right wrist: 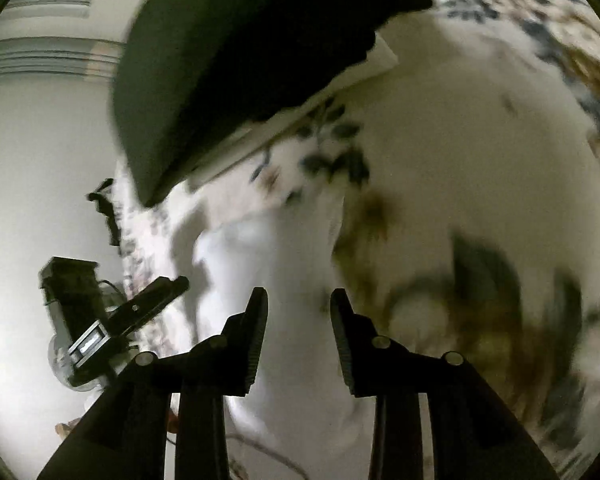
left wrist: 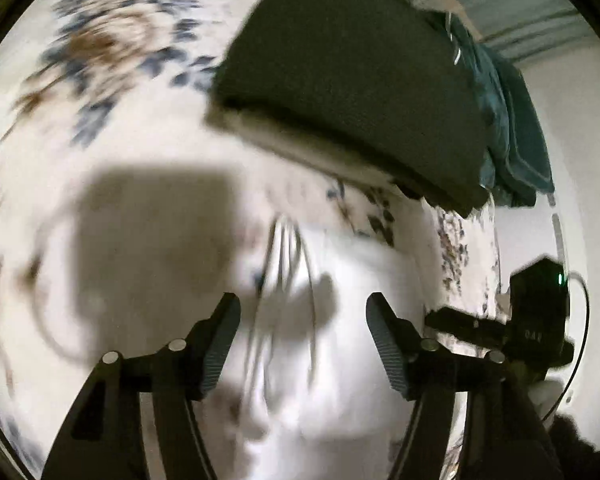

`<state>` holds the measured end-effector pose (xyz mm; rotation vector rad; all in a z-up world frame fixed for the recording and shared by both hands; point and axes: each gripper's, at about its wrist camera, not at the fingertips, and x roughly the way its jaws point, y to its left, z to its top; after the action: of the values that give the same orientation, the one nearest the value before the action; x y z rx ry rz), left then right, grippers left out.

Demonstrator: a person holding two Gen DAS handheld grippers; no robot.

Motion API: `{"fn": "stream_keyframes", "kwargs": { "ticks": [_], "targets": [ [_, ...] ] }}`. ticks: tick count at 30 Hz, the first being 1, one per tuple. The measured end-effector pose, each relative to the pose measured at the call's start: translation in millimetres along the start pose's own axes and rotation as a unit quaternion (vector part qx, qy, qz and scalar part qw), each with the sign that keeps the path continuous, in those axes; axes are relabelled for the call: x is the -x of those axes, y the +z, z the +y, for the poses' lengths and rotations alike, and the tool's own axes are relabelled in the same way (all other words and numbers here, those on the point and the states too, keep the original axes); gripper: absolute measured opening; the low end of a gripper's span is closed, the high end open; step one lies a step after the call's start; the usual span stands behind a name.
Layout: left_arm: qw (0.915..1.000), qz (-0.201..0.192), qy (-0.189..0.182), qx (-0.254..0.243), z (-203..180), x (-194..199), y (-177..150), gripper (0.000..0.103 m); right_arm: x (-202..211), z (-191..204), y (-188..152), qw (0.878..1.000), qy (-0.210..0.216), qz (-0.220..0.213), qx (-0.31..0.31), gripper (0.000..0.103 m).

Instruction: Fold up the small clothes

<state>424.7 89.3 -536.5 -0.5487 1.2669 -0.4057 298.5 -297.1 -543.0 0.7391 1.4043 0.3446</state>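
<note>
A white garment (left wrist: 332,360) lies on the floral bedsheet (left wrist: 100,100), blurred by motion. My left gripper (left wrist: 302,316) is open above it, holding nothing. The right gripper (left wrist: 496,328) shows at the right edge of the left wrist view. In the right wrist view the white garment (right wrist: 268,248) lies ahead of my right gripper (right wrist: 299,304), which is open and empty. The left gripper (right wrist: 140,312) shows at the left there. A stack of folded clothes with a dark green piece on top (left wrist: 352,80) lies beyond the garment; it also shows in the right wrist view (right wrist: 228,72).
Teal clothes (left wrist: 512,128) lie behind the dark stack near the bed's edge. A white wall (left wrist: 572,168) stands beyond the bed. The bedsheet (right wrist: 480,152) spreads to the right in the right wrist view.
</note>
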Motion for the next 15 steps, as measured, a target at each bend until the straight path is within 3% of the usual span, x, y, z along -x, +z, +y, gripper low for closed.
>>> {"fn": "stream_keyframes", "kwargs": {
  "ticks": [1,3,6,7,10,14,15],
  "targets": [
    [0.9999,-0.003,-0.003,0.010,-2,4,-14,0.063,-1,0,-17,1.000,0.008,0.002,0.001,0.035],
    [0.9996,0.001,0.005,0.027,-3,2,-38,0.063,-11,-4,-41,1.000,-0.014,0.015,0.009,0.035],
    [0.9956,0.034,0.081,0.032,3,-22,-64,0.063,-52,-22,-77,0.991,-0.099,0.085,-0.005,0.035],
    [0.9939,0.042,0.087,0.053,12,-29,-74,0.063,-54,-25,-83,0.991,-0.095,0.089,-0.013,0.035],
    [0.9946,0.018,0.043,0.092,20,-22,-83,0.063,-35,-27,-95,0.996,-0.054,0.059,-0.041,0.035],
    [0.9960,-0.021,0.011,0.086,14,-13,-73,0.063,-2,-26,-94,0.998,-0.007,-0.012,-0.069,0.036],
    [0.9962,-0.021,0.010,0.084,12,-18,-68,0.063,3,-28,-92,0.996,0.000,-0.027,-0.081,0.046]
  ]
}}
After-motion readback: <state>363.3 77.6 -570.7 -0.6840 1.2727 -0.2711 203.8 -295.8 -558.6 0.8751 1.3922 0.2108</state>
